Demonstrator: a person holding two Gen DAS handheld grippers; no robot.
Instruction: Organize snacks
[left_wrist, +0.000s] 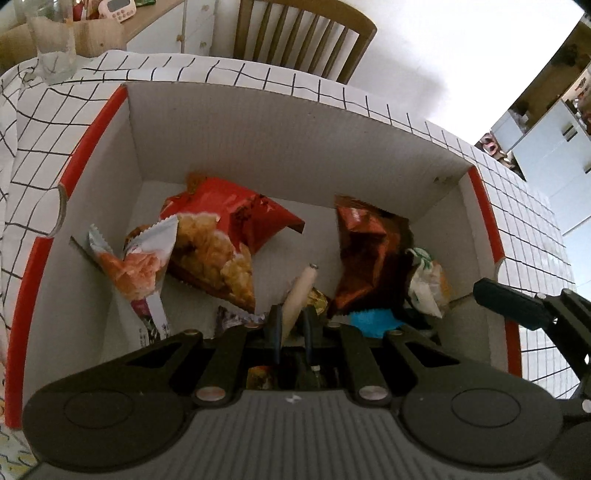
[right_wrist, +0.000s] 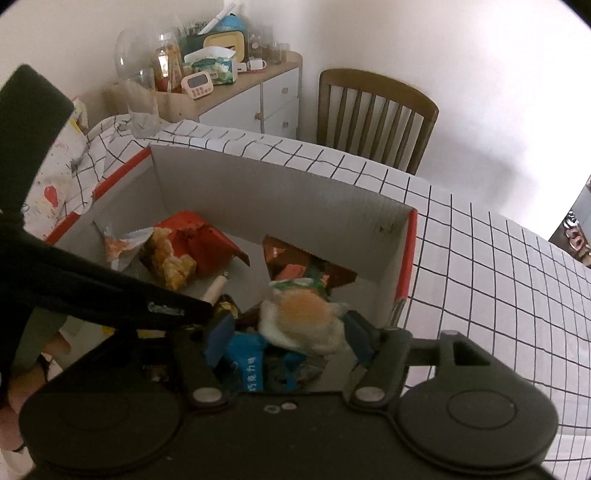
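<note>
Left wrist view: the left gripper (left_wrist: 293, 325), at lower centre, is clamped on a cream snack stick (left_wrist: 300, 293) inside the cardboard box (left_wrist: 258, 147). Right wrist view: the right gripper (right_wrist: 284, 334) stands apart around a blurred white-and-orange packet (right_wrist: 303, 317), low in the frame.

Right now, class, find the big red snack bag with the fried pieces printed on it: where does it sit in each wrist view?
Left wrist view: the red snack bag lies left of centre, inside the box, near its back wall.
Right wrist view: the same bag is left of centre, further from the camera.
Shared landmark: the wooden chair behind the table.
</note>
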